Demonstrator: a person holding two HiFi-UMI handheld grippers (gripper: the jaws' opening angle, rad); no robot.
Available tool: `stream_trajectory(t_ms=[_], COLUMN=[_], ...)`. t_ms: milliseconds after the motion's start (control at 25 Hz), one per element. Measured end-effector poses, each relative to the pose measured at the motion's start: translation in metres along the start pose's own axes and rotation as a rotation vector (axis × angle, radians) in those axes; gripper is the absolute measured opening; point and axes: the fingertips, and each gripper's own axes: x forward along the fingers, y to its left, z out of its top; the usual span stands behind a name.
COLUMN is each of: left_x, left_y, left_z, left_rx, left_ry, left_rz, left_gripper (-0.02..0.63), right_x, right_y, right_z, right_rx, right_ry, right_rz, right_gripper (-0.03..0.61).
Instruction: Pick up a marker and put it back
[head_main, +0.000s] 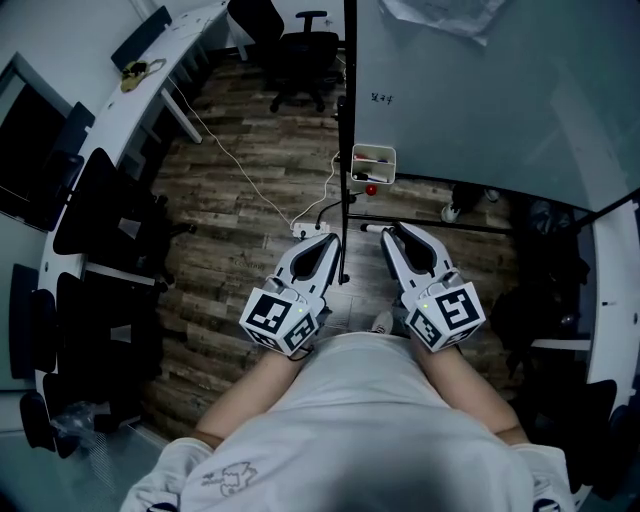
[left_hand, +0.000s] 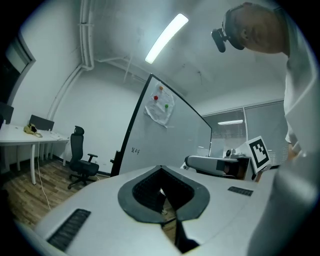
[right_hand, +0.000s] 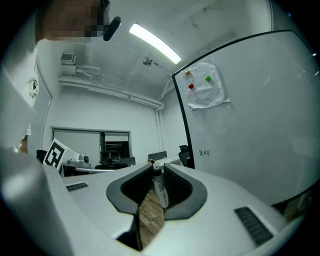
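A white marker (right_hand: 160, 190) with a dark cap stands between the jaws of my right gripper (right_hand: 156, 168), which is shut on it. In the head view the marker (head_main: 371, 228) pokes out leftward from the right gripper (head_main: 388, 231), held low in front of the person's body. My left gripper (head_main: 333, 237) hangs beside it, jaws together with nothing between them, also seen from its own camera (left_hand: 160, 169). A white marker box (head_main: 373, 165) with more markers and a red item hangs on the whiteboard (head_main: 480, 90) ahead, well clear of both grippers.
The whiteboard's black frame post (head_main: 347, 130) rises between the two grippers. A black office chair (head_main: 300, 55) stands beyond it. A white desk (head_main: 150, 80) and dark chairs (head_main: 95, 210) line the left side, and a white cable (head_main: 240, 170) trails across the wood floor.
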Motion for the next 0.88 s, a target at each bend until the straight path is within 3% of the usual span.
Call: stream_trajectory(t_ms=[360,880], left_x=[0.056,0.095], left_y=[0.003,0.016], left_z=[-0.012,-0.017], left_rx=[-0.011,-0.027], left_ry=[-0.003,0.01], left_rz=[0.1,0.121], left_gripper=[0.005,0.005], right_x=[0.009,0.028], right_y=[-0.066,-0.105], right_z=[0.013,0.008], right_rx=[0.004,0.05], right_ry=[-0.008,0.01], right_rz=[0.059,0.071], right_gripper=[0.075,0.075])
